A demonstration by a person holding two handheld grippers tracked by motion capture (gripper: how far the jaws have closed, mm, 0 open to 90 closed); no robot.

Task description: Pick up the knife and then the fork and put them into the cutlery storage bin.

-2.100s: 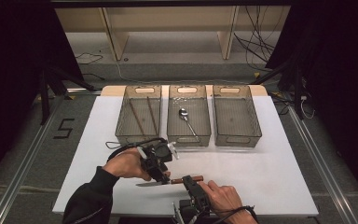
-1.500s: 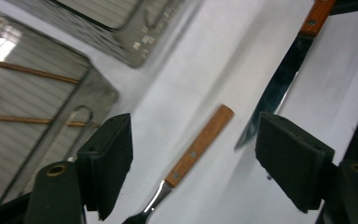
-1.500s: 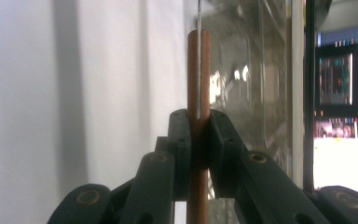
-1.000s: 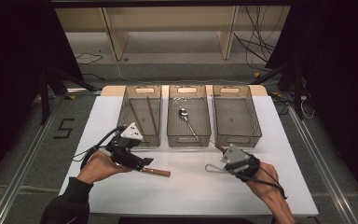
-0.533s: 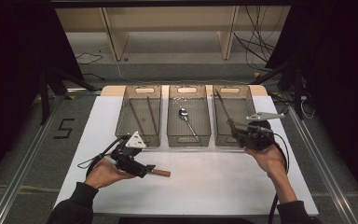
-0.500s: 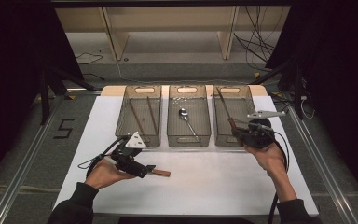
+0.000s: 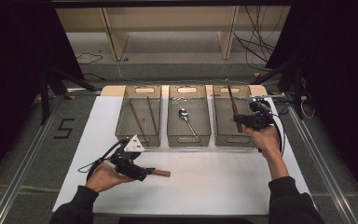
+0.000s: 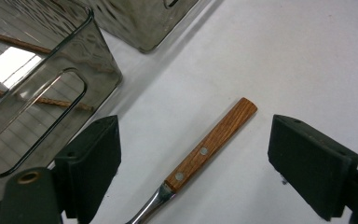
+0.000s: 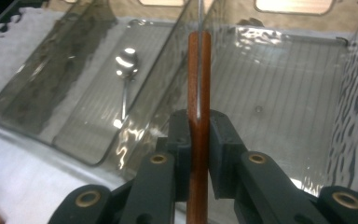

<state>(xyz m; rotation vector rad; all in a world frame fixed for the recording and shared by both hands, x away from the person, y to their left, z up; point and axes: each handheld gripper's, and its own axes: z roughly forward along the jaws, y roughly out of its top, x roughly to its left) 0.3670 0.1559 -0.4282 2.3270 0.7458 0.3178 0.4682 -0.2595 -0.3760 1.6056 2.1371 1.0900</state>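
Observation:
A wooden-handled utensil [image 7: 160, 173] lies flat on the white table near the front left. My left gripper [image 7: 143, 174] is at its metal end, open. In the left gripper view the wooden handle [image 8: 212, 140] lies on the table between the two wide-apart jaws of the left gripper [image 8: 198, 156], touching neither. My right gripper [image 7: 240, 122] is shut on a second wooden-handled utensil [image 7: 236, 113], held over the right bin [image 7: 223, 138] with its metal end pointing away. In the right gripper view the right gripper [image 9: 198, 128] clamps that handle [image 9: 198, 79].
Three clear bins stand in a row at the back. The left bin [image 7: 122, 135] holds two brown sticks [image 7: 136, 119]. The middle bin [image 7: 173, 138] holds a metal spoon [image 7: 183, 115]. Cables trail from both grippers. Black curtains flank the table.
My right gripper carried its utensil from the table's front centre up and right to above the right bin. My left hand shifted left from the centre and stays by the utensil on the table.

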